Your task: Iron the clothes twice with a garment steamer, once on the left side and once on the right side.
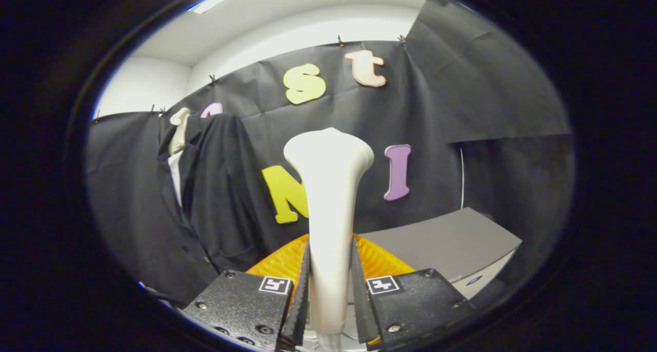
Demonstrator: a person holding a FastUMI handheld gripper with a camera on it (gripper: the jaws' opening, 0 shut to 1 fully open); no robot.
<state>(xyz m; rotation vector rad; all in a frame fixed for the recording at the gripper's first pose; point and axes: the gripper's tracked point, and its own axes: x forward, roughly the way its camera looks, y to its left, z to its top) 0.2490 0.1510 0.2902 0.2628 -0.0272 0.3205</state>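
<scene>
A white garment steamer point(328, 198) stands upright between my fingers, its flared head above them. My gripper point(329, 290) is shut on the steamer's handle, both fingers pressing its sides. A dark jacket point(215, 188) hangs on a white mannequin point(179, 123) to the left, beyond the fingers and apart from the steamer head. A strip of white shirt point(175, 180) shows at the jacket's opening.
A grey box-like table point(451, 241) sits to the right beyond the fingers. An orange ribbed surface point(382, 262) lies just behind the fingers. Black cloth walls close the booth behind the jacket and on the right.
</scene>
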